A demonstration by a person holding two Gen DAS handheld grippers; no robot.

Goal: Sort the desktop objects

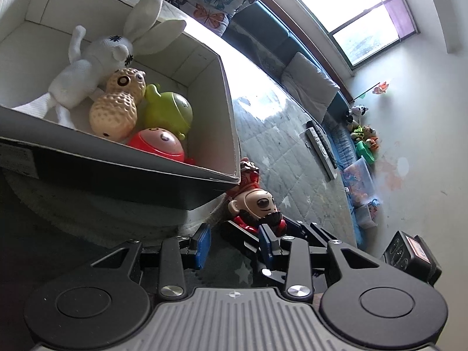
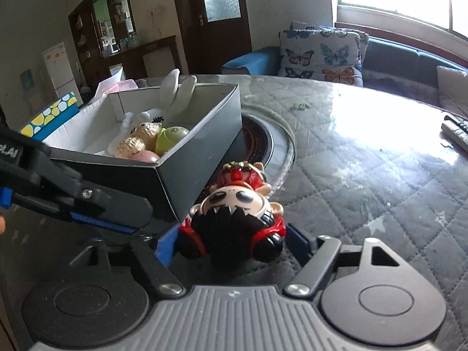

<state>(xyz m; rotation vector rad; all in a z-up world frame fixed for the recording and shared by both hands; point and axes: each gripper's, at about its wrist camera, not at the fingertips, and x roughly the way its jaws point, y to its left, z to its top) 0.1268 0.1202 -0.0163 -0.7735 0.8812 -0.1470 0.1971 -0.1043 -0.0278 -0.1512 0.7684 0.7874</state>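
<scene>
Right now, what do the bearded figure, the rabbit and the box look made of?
Bearded figure: hard glossy plastic, apparently; highlights on face and red body.
Rabbit: soft white fabric, plush or knit; floppy ears, matte fuzzy surface.
Box: cardboard, matte grey outside, white inside; thin cut edges, folded flaps.

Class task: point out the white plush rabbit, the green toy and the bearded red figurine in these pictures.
white plush rabbit (image 1: 101, 51): left wrist view, on its head.
green toy (image 1: 172, 111): left wrist view, on its round body.
bearded red figurine (image 2: 234, 204): right wrist view, on its face.
</scene>
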